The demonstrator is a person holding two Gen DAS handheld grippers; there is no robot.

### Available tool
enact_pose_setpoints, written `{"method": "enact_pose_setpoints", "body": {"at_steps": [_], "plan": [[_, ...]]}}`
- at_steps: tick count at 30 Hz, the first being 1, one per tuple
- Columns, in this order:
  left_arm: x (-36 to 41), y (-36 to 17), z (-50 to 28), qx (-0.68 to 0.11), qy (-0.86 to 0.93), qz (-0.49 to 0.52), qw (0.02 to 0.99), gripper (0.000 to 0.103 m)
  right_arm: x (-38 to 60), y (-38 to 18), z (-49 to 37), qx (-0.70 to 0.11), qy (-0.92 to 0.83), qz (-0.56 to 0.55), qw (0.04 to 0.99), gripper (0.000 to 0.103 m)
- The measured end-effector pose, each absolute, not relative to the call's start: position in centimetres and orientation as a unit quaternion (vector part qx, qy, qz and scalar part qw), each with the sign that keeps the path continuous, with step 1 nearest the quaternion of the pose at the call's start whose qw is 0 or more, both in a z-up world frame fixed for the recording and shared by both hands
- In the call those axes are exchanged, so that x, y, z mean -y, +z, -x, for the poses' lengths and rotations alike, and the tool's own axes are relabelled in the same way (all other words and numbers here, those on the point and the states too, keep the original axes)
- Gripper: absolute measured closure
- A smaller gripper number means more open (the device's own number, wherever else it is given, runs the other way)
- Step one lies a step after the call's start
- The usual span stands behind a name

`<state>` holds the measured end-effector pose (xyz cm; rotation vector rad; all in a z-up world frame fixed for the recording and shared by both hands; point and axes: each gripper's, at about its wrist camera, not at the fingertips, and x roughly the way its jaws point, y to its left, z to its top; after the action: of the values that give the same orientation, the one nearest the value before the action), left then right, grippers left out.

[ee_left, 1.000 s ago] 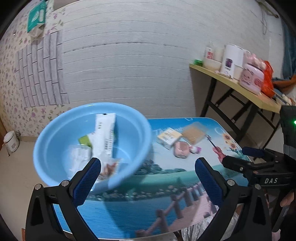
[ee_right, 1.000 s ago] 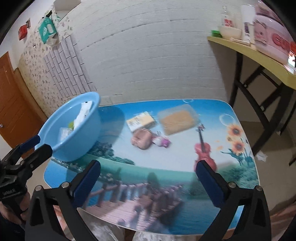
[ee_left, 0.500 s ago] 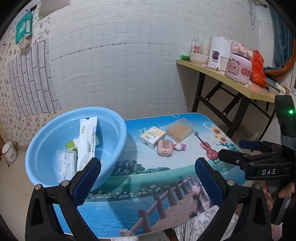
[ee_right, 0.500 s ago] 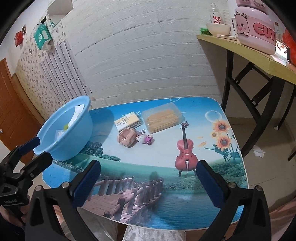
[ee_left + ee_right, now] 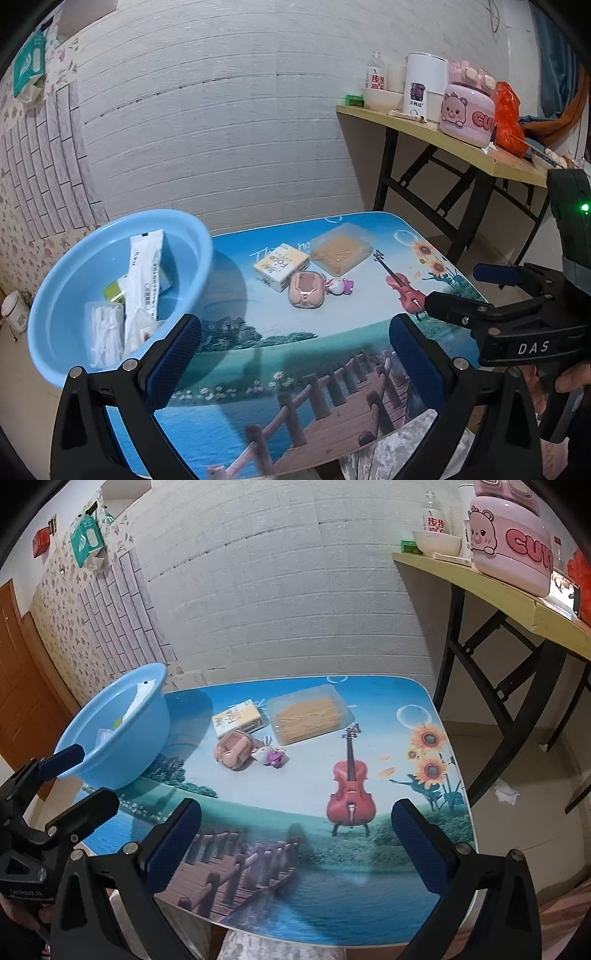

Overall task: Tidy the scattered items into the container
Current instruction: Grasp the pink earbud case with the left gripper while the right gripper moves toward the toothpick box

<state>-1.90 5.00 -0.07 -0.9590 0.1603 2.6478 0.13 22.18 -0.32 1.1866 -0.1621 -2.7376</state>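
Note:
A light blue basin (image 5: pixel 51 295) (image 5: pixel 147 731) stands at the table's left end and holds a white sachet (image 5: pixel 142 273), a bag of cotton swabs (image 5: pixel 103 336) and a green packet (image 5: pixel 112 291). Near the middle of the table lie a yellow box (image 5: pixel 281 263) (image 5: pixel 238 717), a pink case (image 5: pixel 306 291) (image 5: pixel 233 752) with a small bunny charm (image 5: pixel 340 286) (image 5: pixel 271 755), and a clear box of toothpicks (image 5: pixel 341 249) (image 5: pixel 308 718). My left gripper (image 5: pixel 293 363) hovers open above the table's near edge. My right gripper (image 5: pixel 295 843) is open too, holding nothing.
The low table (image 5: pixel 388 716) carries a printed picture of a violin, sunflowers and a wooden bridge. A folding table (image 5: pixel 443 142) at the right back holds a pink appliance (image 5: pixel 467 110), a bowl and bottles. A brick-pattern wall runs behind. A brown door (image 5: pixel 18 686) is at the left.
Both grippers have pulled back and up from the table, so the basin and items look farther off. The basin now sits level on the table. Both stay open.

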Motion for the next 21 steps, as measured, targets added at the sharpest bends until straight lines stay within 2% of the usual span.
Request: {"method": "enact_pose_setpoints", "body": {"at_steps": [7,18,21], "plan": [[-7.1,-0.8,3.6,-0.066,0.925,0.336,0.163,0.000,-22.6,-0.9,0.9,0.010,-0.910,-0.403,0.095,0.000],[-9.6,-3.5,7.5,-0.059,0.919,0.360,0.151,0.001,-26.3,-2.8,3.2,0.029,-0.904,-0.419,0.074,0.000],[-9.7,-4.5,8.6,-0.050,0.916,0.371,0.142,0.007,-27.2,-3.2,3.7,0.032,-0.904,-0.422,0.068,0.000]]}}
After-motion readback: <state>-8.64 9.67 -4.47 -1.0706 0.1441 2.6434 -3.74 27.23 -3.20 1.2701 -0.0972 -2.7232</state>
